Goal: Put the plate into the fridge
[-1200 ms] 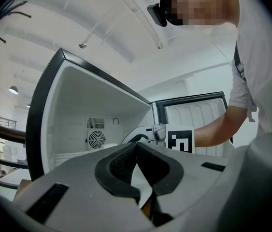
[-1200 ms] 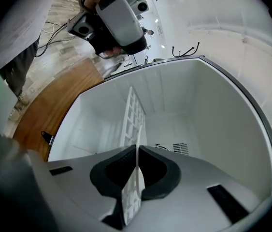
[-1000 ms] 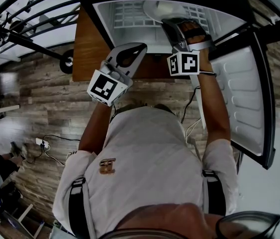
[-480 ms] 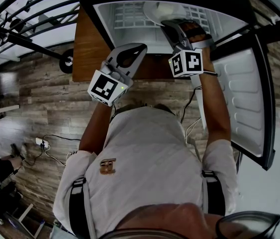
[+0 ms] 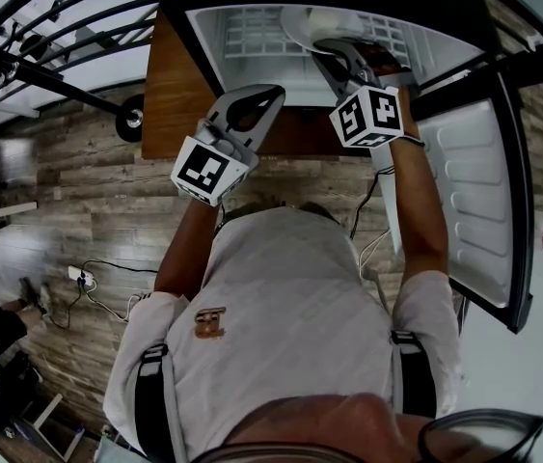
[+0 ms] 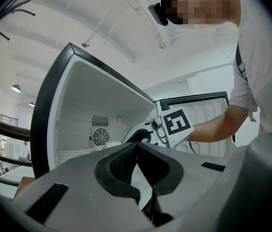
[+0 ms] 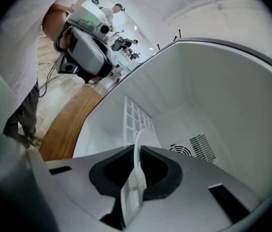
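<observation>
A white plate (image 5: 308, 25) is held on edge inside the open fridge (image 5: 176, 37), just past its front opening. My right gripper (image 5: 337, 54) is shut on the plate's rim. In the right gripper view the plate (image 7: 139, 164) stands upright between the two dark pads, with the right gripper (image 7: 138, 150) pointing into the white interior. My left gripper (image 5: 273, 92) hovers outside the fridge front, left of the right one. The left gripper (image 6: 136, 146) has its jaws together with nothing between them, and it faces the fridge opening and the right gripper's marker cube (image 6: 177, 125).
A white wire shelf (image 5: 252, 29) lies at the back left of the fridge, and a fan grille (image 7: 181, 151) sits on the rear wall. The fridge door (image 5: 474, 191) stands open to the right. A brown wooden surface (image 5: 170, 95) runs along the fridge's left side.
The right gripper has rolled with the plate still in it, and its marker cube has shifted a little to the right. The left gripper has stayed where it was.
</observation>
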A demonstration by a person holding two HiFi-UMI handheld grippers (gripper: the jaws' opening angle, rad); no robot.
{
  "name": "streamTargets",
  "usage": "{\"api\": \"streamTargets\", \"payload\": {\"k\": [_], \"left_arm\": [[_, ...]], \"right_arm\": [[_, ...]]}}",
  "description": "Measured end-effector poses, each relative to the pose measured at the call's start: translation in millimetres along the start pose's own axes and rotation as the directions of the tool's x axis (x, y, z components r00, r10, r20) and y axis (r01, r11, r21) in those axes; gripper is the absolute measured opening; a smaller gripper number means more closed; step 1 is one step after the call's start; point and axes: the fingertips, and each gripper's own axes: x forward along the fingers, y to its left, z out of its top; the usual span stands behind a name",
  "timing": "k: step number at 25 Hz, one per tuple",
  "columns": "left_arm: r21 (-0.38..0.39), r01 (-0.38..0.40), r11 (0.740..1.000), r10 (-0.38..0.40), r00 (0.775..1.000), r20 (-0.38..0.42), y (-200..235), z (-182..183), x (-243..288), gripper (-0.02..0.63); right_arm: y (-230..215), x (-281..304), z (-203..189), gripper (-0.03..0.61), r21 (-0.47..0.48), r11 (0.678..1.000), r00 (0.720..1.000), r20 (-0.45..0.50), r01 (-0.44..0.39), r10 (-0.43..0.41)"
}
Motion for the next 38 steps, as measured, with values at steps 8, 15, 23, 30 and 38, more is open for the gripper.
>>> {"api": "streamTargets", "payload": {"k": [8, 15, 23, 30, 38], "left_arm": [[-0.006, 0.002, 1.0, -0.002, 1.0, 0.005, 3.7, -1.9, 1.7, 0.018], [-0.008, 0.013, 1.0, -0.013, 1.0, 0.004, 3.4, -6.5, 5.5, 0.018], [-0.012, 0.018, 1.0, -0.018, 1.0, -0.004, 0.4, -8.0, 10.2, 0.018], [-0.014, 0.014, 1.0, -0.014, 1.0, -0.001, 1.9, -8.9, 10.1, 0.018], [-0.027, 0.011, 1.0, -0.011, 1.0, -0.015, 2.3, -12.5, 13.1, 0.018]], "right_arm": [[-1.3, 1.6, 4.4, 0.052, 0.119, 0.99, 0.996, 0.053, -0.079, 0.073], [-1.8, 2.7, 3.1, 0.067, 0.261, 0.955, 0.988, 0.091, -0.142, 0.122], [0.9, 4.5, -1.8, 0.134, 0.411, 0.88, 0.97, 0.151, -0.238, 0.192], [0.7, 4.6, 0.3, 0.16, 0.398, 0.889, 0.971, 0.161, -0.227, 0.176], [-2.3, -3.8, 11.4, 0.126, 0.322, 0.936, 0.981, 0.17, -0.143, 0.091]]}}
